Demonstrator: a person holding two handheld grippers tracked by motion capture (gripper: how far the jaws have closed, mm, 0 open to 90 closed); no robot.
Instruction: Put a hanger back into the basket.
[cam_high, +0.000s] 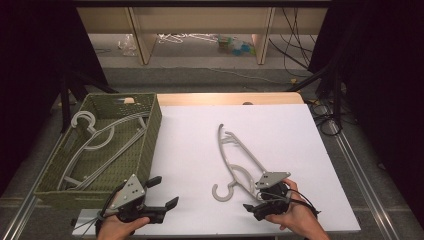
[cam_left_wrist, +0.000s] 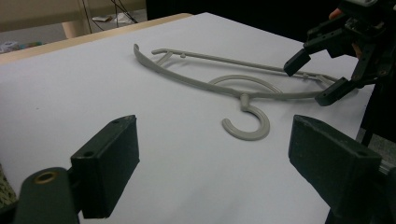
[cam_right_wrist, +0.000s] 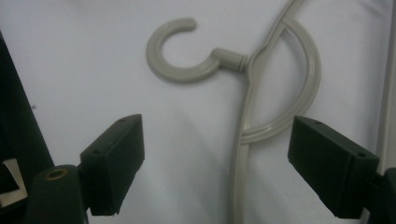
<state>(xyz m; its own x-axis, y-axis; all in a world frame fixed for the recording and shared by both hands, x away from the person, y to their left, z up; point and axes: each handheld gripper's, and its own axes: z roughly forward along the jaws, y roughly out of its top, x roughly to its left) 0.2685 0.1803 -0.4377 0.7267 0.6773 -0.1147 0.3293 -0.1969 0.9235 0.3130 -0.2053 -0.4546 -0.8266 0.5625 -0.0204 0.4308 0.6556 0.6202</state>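
Hanger: grey plastic clothes hanger (cam_high: 239, 161) lying flat on the white board (cam_high: 280, 120), toward the board's near right part; hook (cam_high: 223, 192) at the near end, turned toward the person.
Hanger, hidden parts: in the high view its near shoulder end runs under the right gripper and its grey plate; in the right gripper view (cam_right_wrist: 247, 121) both arm ends are cut off by the frame edges.
Right gripper: right gripper (cam_high: 260, 200) sits over the hanger's near shoulder, just right of the hook. Jaws spread wide, gripping nothing; the hanger's arm lies on the board in the gap, with neither pad pressing on it. In the left gripper view (cam_left_wrist: 315, 77) its jaw tips straddle that end of the hanger (cam_left_wrist: 224, 86).
Left gripper: left gripper (cam_high: 162, 192) well to the left of the hanger, at the board's near left corner. Jaws wide apart, only bare board between them.
Basket: green woven basket (cam_high: 150, 142) left of the hanger, against the board's left edge, holding more grey hangers (cam_high: 100, 145); their count is hard to make out where they overlap.
Hands: left hand (cam_high: 119, 229) and right hand (cam_high: 295, 220) cut off by the bottom edge.
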